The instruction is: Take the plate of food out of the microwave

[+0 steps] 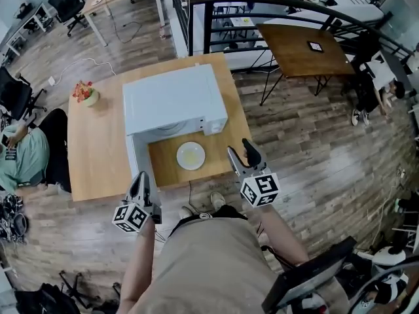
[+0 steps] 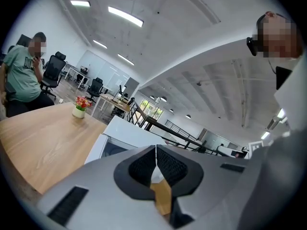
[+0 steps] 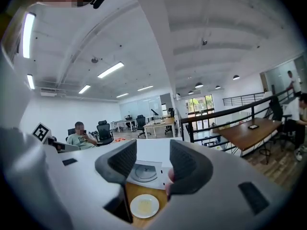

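A white microwave (image 1: 173, 100) stands on the wooden table (image 1: 98, 149) with its door (image 1: 133, 157) swung open to the left. The white plate of pale food (image 1: 190, 156) lies on the table just in front of the open cavity, and in the right gripper view the plate (image 3: 145, 205) shows below the jaws. My right gripper (image 1: 239, 148) is open at the table's right front corner, to the right of the plate, with nothing between its fingers. My left gripper (image 1: 139, 178) is shut on nothing at the table's front edge, below the door.
A small pot of flowers (image 1: 86, 94) sits at the table's far left. A person in a green shirt (image 1: 25, 154) sits left of the table. A black railing (image 1: 275, 8) and a dark wooden table (image 1: 301, 48) stand behind to the right.
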Motion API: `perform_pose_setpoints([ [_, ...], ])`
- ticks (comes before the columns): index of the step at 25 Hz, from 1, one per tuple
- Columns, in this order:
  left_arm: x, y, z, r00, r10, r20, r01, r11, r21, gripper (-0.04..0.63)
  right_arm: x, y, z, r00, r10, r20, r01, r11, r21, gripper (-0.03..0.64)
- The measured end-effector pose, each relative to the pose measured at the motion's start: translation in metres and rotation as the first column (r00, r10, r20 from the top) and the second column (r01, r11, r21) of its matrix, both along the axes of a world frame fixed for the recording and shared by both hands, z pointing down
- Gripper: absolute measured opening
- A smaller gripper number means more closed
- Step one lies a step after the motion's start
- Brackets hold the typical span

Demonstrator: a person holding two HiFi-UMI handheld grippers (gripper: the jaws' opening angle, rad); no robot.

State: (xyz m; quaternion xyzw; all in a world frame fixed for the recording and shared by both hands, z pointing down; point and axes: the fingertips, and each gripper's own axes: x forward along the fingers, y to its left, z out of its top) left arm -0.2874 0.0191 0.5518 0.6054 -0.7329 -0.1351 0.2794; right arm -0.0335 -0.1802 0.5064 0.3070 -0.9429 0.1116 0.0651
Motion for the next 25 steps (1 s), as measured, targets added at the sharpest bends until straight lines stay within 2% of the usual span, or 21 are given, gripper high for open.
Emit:
perform_pose_setpoints([
  [2, -0.001, -0.007, -0.005, 1.000, 0.012, 0.004, -0.012, 1.000, 0.020, 0.005, 0.013, 0.004, -0.012, 0.999, 0.027, -0.020, -0.027, 0.999, 0.039, 0.165],
  [5, 0.003, -0.013, -0.008, 0.999, 0.035, 0.005, -0.035, 0.999, 0.029, 0.005, 0.028, 0.009, -0.013, 0.998, 0.061, -0.034, -0.060, 0.997, 0.046, 0.142],
  [14, 0.029, -0.023, 0.002, 0.993, 0.110, -0.034, -0.110, 0.994, 0.021, 0.005, 0.045, 0.020, -0.009, 0.995, 0.098, -0.014, -0.098, 0.995, 0.012, 0.140],
  [25, 0.065, -0.032, -0.008, 0.985, 0.165, -0.055, -0.162, 0.986, 0.043, 0.005, 0.033, 0.036, -0.005, 1.000, -0.002, 0.025, 0.004, 0.996, -0.086, 0.138],
])
